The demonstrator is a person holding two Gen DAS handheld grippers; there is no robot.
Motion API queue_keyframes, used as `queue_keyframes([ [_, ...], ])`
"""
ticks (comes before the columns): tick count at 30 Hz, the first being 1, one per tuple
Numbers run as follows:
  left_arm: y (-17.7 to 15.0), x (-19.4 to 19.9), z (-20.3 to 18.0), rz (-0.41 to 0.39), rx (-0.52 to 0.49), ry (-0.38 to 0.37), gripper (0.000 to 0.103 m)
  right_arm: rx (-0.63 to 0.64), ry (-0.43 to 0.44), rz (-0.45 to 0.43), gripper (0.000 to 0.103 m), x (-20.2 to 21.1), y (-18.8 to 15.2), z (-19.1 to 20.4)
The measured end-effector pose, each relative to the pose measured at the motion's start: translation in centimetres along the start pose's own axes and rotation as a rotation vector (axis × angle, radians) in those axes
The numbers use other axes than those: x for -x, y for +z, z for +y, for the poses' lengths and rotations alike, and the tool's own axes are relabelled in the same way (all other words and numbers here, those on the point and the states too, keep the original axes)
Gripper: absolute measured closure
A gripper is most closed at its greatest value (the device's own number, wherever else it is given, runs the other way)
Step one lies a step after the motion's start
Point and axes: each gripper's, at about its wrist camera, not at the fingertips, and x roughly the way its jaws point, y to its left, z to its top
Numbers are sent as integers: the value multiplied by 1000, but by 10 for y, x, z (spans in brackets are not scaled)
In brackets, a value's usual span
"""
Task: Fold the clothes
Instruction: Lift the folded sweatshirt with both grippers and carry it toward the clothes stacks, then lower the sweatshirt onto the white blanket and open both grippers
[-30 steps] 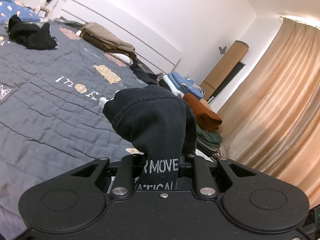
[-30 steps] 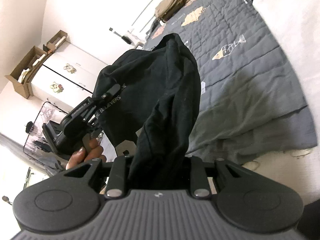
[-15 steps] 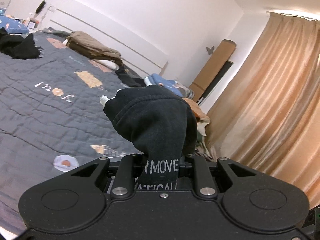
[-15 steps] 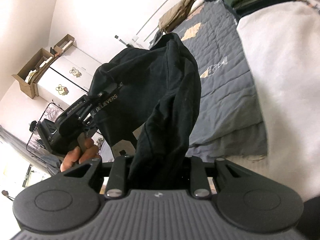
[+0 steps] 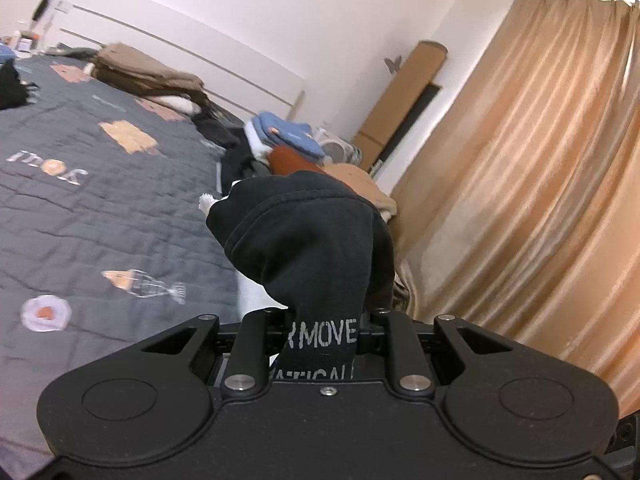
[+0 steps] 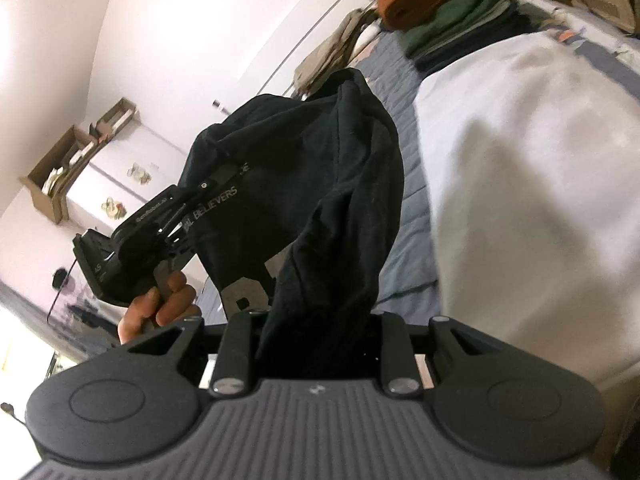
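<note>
While the black garment (image 6: 320, 184) hangs in the air between them, both tools are clenched on it: the left tool (image 5: 320, 320) pinches a bunched edge printed with white lettering, and the right tool (image 6: 316, 320) grips another fold of the same cloth. From the right wrist view the left tool (image 6: 200, 196) shows off to the side, carried by a hand (image 6: 160, 304), with the fabric sagging in a loop between the two grips. Below lies the bed (image 5: 100, 208) with its grey quilt, and folded piles (image 5: 288, 140) sit at its far edge near the curtain (image 5: 540, 180).

The step in hand looks like carrying the garment to a bare stretch of quilt for laying out. To do it well, I would draw the two grips apart until the held edge runs taut, keep both at one height, then lower the hanging part first so it lands flat, well short of the finished piles. Slack between the grips would likely put creases into the fold
</note>
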Motion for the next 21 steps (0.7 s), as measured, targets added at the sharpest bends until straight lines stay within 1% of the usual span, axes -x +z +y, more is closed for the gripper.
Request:
queue_keyframes([
  [9, 7, -118, -29, 111, -52, -72, 83, -53, -61, -96, 79, 23, 42, -52],
  [14, 9, -178, -29, 160, -59, -100, 83, -19, -95, -139, 79, 30, 68, -78],
  [18, 3, -221, -18, 204, -47, -100, 83, -45, -123, -131, 79, 22, 82, -111],
  [21, -11, -256, -3, 269, -45, -65, 83, -80, -156, -107, 79, 10, 82, -139],
])
